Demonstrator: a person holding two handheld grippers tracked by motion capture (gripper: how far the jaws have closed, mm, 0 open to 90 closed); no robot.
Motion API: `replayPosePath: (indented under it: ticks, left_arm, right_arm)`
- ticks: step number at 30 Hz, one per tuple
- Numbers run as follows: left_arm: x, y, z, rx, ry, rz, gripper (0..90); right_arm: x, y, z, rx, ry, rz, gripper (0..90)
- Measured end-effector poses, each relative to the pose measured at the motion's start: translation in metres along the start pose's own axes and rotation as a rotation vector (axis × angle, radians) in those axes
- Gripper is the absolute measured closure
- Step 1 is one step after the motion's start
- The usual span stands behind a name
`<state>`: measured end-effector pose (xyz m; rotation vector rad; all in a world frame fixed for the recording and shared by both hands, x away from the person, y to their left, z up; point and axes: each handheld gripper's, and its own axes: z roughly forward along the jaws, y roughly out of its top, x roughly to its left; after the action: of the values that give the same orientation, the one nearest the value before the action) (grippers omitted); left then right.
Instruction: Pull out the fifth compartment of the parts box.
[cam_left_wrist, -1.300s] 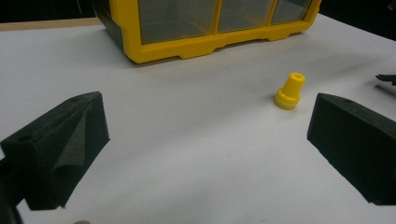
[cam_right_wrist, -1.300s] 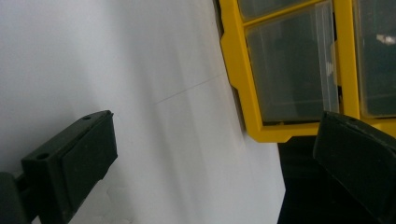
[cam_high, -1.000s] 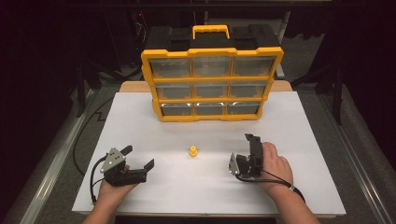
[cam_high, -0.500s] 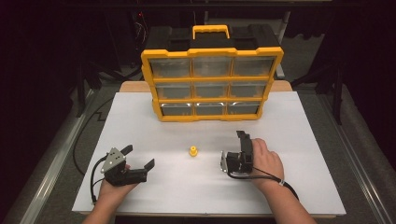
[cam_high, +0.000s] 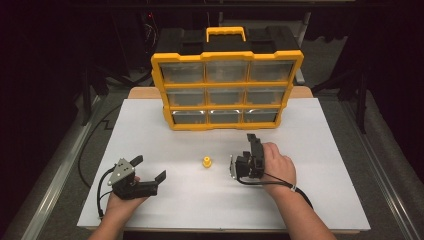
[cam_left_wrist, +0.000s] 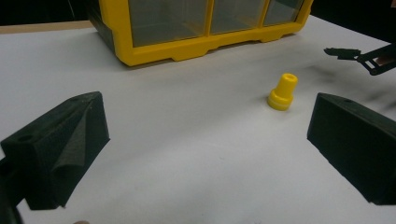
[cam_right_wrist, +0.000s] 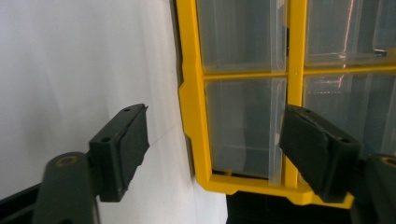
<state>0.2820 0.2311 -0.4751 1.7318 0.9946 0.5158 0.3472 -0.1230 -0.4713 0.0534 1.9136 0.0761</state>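
Observation:
A small yellow plug-shaped part (cam_high: 206, 161) stands upright on the white tabletop (cam_high: 325, 145), between the two hands. My left gripper (cam_high: 148, 168) rests at the front left, held by a hand. In the left gripper view its jaws (cam_left_wrist: 205, 144) stand wide open, and the yellow part (cam_left_wrist: 282, 92) lies ahead, toward the right jaw. My right gripper (cam_high: 252, 142) is just right of the part, rolled on its side and pointing at the organiser. Its jaws (cam_right_wrist: 212, 154) have just been closing, with nothing between them and a gap left.
A yellow organiser (cam_high: 227, 86) with several clear drawers and a top handle stands at the back centre of the table. It also shows as the organiser (cam_left_wrist: 187, 46) and the organiser (cam_right_wrist: 191, 93). A cable trails from each gripper. The table edge runs close in front of both hands.
My right hand has carried its gripper leftward, closer to the yellow part. The left gripper and the part have stayed where they were.

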Motion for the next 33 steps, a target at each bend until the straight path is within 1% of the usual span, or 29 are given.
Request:
replayPosePath:
  ticks: [2, 3, 4, 5, 6, 8, 11, 12, 14, 15, 17, 18, 19, 20, 21, 22, 23, 25, 28, 29, 30, 31, 33]
  left_arm:
    - [-0.001, 0.0, 0.0, -0.002, -0.008, 0.004, 0.1]
    - [-0.001, 0.0, 0.0, -0.004, -0.003, 0.006, 0.1]
    - [-0.001, 0.0, 0.0, -0.005, -0.009, 0.005, 0.1]
    - [-0.001, 0.0, 0.0, -0.006, -0.009, 0.006, 0.1]
    - [-0.001, 0.001, 0.0, -0.006, -0.011, 0.002, 0.1]
    - [0.0, 0.001, 0.001, -0.003, -0.02, -0.009, 0.1]
    - [0.0, 0.0, 0.003, 0.007, -0.014, -0.001, 0.1]
    - [0.0, 0.0, 0.004, 0.008, -0.014, 0.001, 0.1]
    - [-0.001, 0.001, 0.003, 0.007, -0.021, 0.005, 0.1]
    - [-0.002, 0.001, 0.003, 0.007, -0.022, 0.009, 0.1]
    - [-0.002, 0.001, 0.002, 0.004, -0.024, 0.009, 0.1]
    - [-0.002, 0.001, 0.002, 0.002, -0.023, 0.009, 0.1]
    - [-0.002, 0.001, 0.002, 0.0, -0.022, 0.008, 0.1]
    - [-0.002, 0.001, 0.002, -0.003, -0.022, 0.006, 0.1]
    - [-0.002, 0.001, 0.002, -0.006, -0.022, 0.005, 0.1]
    - [-0.002, 0.001, 0.002, -0.007, -0.023, 0.004, 0.1]
    - [-0.002, 0.001, 0.002, -0.007, -0.022, 0.006, 0.1]
    - [-0.002, 0.001, 0.002, -0.008, -0.024, 0.006, 0.2]
    - [-0.002, 0.001, 0.003, -0.005, -0.027, 0.006, 0.1]
    - [-0.002, 0.001, 0.003, -0.007, -0.035, 0.002, 0.1]
    - [-0.002, 0.001, 0.004, -0.009, -0.038, 0.003, 0.1]
    - [-0.002, 0.001, 0.004, -0.01, -0.038, 0.006, 0.1]
    - [-0.003, 0.001, 0.005, -0.01, -0.038, 0.005, 0.1]
  right_arm:
    - [-0.001, 0.002, 0.003, -0.001, -0.011, 0.002, 26.8]
    - [-0.002, 0.004, 0.004, 0.006, -0.008, 0.017, 27.2]
    - [-0.002, 0.005, 0.005, 0.008, -0.014, 0.019, 27.5]
    - [-0.003, 0.007, 0.006, 0.001, -0.023, 0.003, 27.8]
    - [-0.004, 0.008, 0.007, 0.002, -0.025, 0.0, 27.9]
    - [-0.006, 0.01, 0.009, -0.001, -0.033, 0.012, 28.1]
    - [-0.008, 0.014, 0.011, 0.001, -0.045, 0.013, 28.6]
    - [-0.008, 0.015, 0.012, -0.006, -0.053, 0.014, 28.9]
    - [-0.012, 0.017, 0.012, 0.003, -0.056, 0.006, 29.3]
    - [-0.013, 0.017, 0.013, 0.0, -0.062, 0.018, 29.6]
    - [-0.016, 0.018, 0.013, 0.004, -0.064, 0.017, 30.0]
    - [-0.017, 0.019, 0.014, 0.001, -0.069, 0.026, 30.0]
    - [-0.019, 0.019, 0.013, 0.003, -0.074, 0.011, 30.2]
    - [-0.02, 0.02, 0.014, -0.002, -0.08, 0.018, 30.5]
    - [-0.022, 0.02, 0.013, 0.007, -0.075, 0.031, 30.8]
    - [-0.024, 0.021, 0.013, 0.007, -0.083, 0.018, 31.2]
    - [-0.025, 0.021, 0.014, 0.004, -0.086, 0.033, 31.5]
    - [-0.03, 0.022, 0.014, 0.007, -0.097, 0.017, 31.6]
    - [-0.034, 0.025, 0.015, 0.0, -0.111, 0.026, 31.9]
    - [-0.036, 0.026, 0.016, 0.001, -0.109, 0.031, 32.4]
    - [-0.038, 0.027, 0.017, -0.011, -0.117, 0.025, 33.0]
    - [-0.039, 0.027, 0.018, -0.008, -0.111, 0.025, 33.3]
    - [-0.041, 0.03, 0.021, -0.012, -0.114, 0.017, 33.7]
